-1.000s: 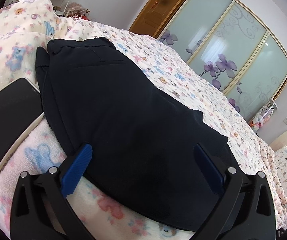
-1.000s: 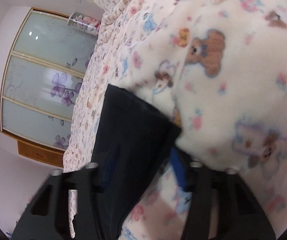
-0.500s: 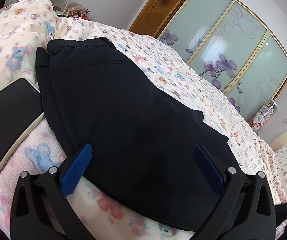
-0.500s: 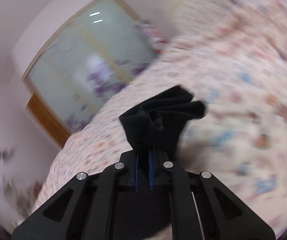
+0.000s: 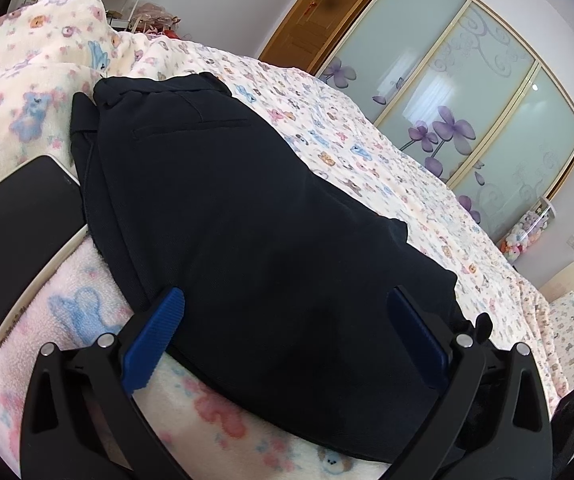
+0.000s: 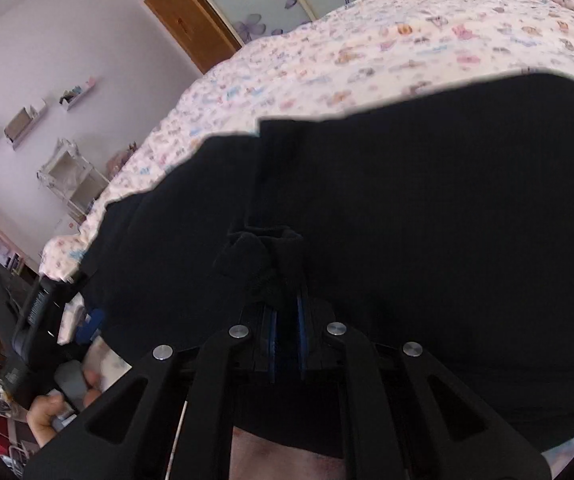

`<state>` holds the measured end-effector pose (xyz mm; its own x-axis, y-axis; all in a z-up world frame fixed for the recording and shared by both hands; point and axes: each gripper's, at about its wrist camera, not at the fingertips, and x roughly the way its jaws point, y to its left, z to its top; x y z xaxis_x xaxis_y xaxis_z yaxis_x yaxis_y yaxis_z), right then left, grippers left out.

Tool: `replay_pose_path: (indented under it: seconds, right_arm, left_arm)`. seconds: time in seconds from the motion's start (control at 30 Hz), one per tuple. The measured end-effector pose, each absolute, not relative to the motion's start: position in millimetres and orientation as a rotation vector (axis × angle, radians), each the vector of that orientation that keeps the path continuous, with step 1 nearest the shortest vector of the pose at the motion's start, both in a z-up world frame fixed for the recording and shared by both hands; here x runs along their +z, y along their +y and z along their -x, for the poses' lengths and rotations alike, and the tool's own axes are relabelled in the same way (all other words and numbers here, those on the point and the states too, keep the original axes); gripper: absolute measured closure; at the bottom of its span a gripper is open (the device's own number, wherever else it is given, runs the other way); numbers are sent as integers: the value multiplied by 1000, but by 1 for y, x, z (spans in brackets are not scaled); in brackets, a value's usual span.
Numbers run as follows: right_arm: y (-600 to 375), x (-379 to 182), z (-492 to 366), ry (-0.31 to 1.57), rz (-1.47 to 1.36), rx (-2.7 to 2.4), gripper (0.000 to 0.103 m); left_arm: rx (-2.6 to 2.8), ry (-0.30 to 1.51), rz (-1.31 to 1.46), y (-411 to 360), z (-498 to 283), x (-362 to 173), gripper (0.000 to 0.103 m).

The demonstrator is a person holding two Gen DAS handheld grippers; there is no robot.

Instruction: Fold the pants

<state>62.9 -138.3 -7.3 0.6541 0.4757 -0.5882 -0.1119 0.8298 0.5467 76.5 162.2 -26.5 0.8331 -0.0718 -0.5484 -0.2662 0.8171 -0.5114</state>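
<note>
Dark navy pants (image 5: pixel 247 220) lie on the teddy-bear blanket, waistband and back pocket at the far end. My left gripper (image 5: pixel 287 336) hovers open over their near edge, blue pads wide apart and touching nothing. In the right wrist view the pants (image 6: pixel 427 220) fill most of the picture. My right gripper (image 6: pixel 285 320) is shut on a bunched hem of the pants (image 6: pixel 263 256), held up above the rest of the cloth. The left gripper (image 6: pixel 87 326) and the hand (image 6: pixel 47 416) that holds it show at the lower left.
A dark tablet (image 5: pixel 11 240) in a pale case lies on the blanket left of the pants. The printed bedspread (image 5: pixel 387 168) stretches beyond. Sliding wardrobe doors (image 5: pixel 467 92) with purple flowers and a wooden door (image 5: pixel 315 12) line the far wall. A white shelf unit (image 6: pixel 71 176) stands beside the bed.
My right gripper shut on the pants' hem, rolled, and swung it across toward the left gripper's side. The left gripper and the pants under it stayed put.
</note>
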Motion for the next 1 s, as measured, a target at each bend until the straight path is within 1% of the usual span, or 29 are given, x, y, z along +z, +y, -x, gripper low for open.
replay_pose_path:
  seconds: [0.1, 0.17, 0.23, 0.3, 0.37, 0.4, 0.5, 0.6, 0.73, 0.8, 0.87, 0.9, 0.93, 0.97, 1.0]
  right_arm:
    - [-129, 18, -55, 702, -455, 337, 95]
    - [-122, 22, -60, 694, -492, 356, 95]
    - [-109, 18, -67, 708, -519, 387, 95]
    - [-92, 9, -76, 732, -454, 393, 95]
    - [-78, -10, -83, 813, -392, 382, 95]
    - [-78, -17, -86, 840, -405, 379, 95]
    - [-93, -12, -81, 818, -484, 401, 95]
    - [-84, -2, -73, 780, -430, 408, 95]
    - [-77, -19, -85, 879, -382, 392, 94]
    - [-81, -20, -84, 881, -393, 400, 93]
    - [-82, -19, -81, 874, -373, 412, 87]
    - [-81, -18, -79, 870, -362, 422, 79]
    - [-79, -16, -77, 867, -350, 439, 64]
    - [-76, -12, -74, 861, -338, 480, 54]
    - [-69, -9, -72, 854, -328, 503, 37]
  left_arm:
    - [122, 593, 599, 161, -77, -26, 2]
    - [130, 596, 591, 159, -76, -25, 2]
    - [133, 594, 590, 159, -75, -25, 2]
    - [128, 588, 601, 160, -74, -24, 2]
    - [124, 585, 612, 161, -74, -24, 2]
    - [122, 583, 616, 161, -74, -24, 2]
    - [120, 576, 627, 162, -72, -22, 2]
    - [121, 569, 638, 162, -71, -20, 2]
    - [125, 570, 629, 159, -70, -19, 2]
    - [123, 571, 623, 159, -70, -19, 2]
    - [120, 573, 624, 159, -71, -20, 2]
    - [118, 576, 624, 159, -71, -20, 2]
    - [118, 577, 624, 160, -71, -20, 2]
    - [117, 580, 622, 160, -72, -20, 2]
    - [116, 584, 619, 159, -72, -20, 2]
